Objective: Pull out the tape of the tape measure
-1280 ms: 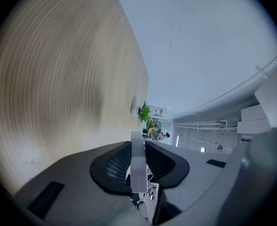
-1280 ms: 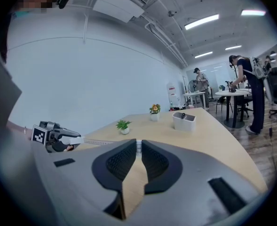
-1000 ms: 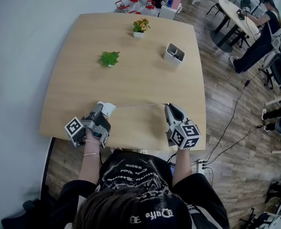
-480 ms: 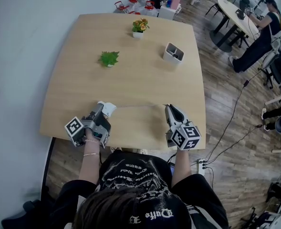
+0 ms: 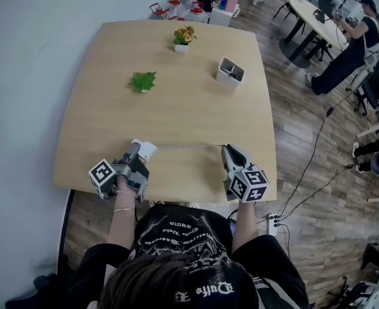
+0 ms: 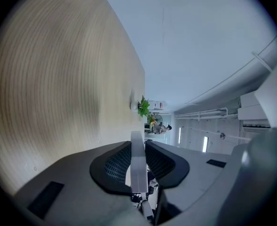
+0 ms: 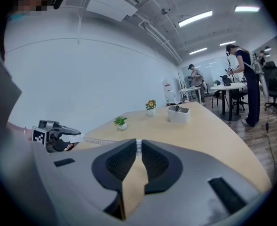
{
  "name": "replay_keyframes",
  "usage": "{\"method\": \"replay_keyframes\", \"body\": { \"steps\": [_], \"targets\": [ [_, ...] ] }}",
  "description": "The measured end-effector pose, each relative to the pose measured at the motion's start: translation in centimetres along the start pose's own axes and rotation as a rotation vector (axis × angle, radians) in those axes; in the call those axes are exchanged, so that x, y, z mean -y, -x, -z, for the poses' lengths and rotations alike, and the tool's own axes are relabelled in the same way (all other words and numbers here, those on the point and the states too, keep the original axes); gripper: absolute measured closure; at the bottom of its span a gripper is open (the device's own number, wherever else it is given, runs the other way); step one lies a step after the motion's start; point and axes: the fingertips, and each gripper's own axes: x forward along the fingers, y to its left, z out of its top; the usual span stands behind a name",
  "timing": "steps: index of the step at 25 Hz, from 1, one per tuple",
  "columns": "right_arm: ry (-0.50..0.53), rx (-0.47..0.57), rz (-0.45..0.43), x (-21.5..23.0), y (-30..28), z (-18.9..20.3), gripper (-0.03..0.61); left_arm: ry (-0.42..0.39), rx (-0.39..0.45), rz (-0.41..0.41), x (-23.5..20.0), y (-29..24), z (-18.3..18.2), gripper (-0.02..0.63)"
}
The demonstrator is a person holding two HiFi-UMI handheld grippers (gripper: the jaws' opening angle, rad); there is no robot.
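Step in hand: the pull itself, partly done.

- The tape measure [image 5: 147,149] sits just inside the near edge of the worktop [image 5: 176,95], toward that edge's left end.
- The left hand-held gripper [image 5: 139,154] clamps it. The jaws are held a little apart by its white body, with the pads pressing on both sides.
- The right hand-held gripper [image 5: 226,150] is just inside the same edge, toward its right end. Its jaws are almost together, pinching the tip of the tape [image 5: 189,147].
- The tape runs between the two as a thin pale line, roughly parallel to the near edge and close to straight.

Judgement: a fair length is out, but how much remains inside cannot be told.

Next move: draw the right one rightward along the edge, in line with the tape, while the left braces the tape measure. A loose pinch would likely let the tip slip, and the tape could snap back.
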Motion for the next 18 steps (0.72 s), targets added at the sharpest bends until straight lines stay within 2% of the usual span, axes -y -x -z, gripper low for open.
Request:
{"method": "replay_keyframes", "body": {
  "steps": [4, 15, 18],
  "targets": [
    [-0.014, -0.05, 0.004, 0.5, -0.6, 1.0, 0.534, -0.032, -0.008, 0.014, -0.3, -0.6, -0.2, 0.52],
    [-0.072, -0.185, 0.059, 3.4, -2.5, 3.5, 0.534, -0.138, -0.058, -0.07, -2.2, -3.4, 0.5, 0.518],
    [-0.066, -0.216, 0.072, 4.3, -3.2, 4.1, 0.534, -0.187, -0.06, -0.12, -3.4, -4.7, 0.6, 0.518]
  ]
}}
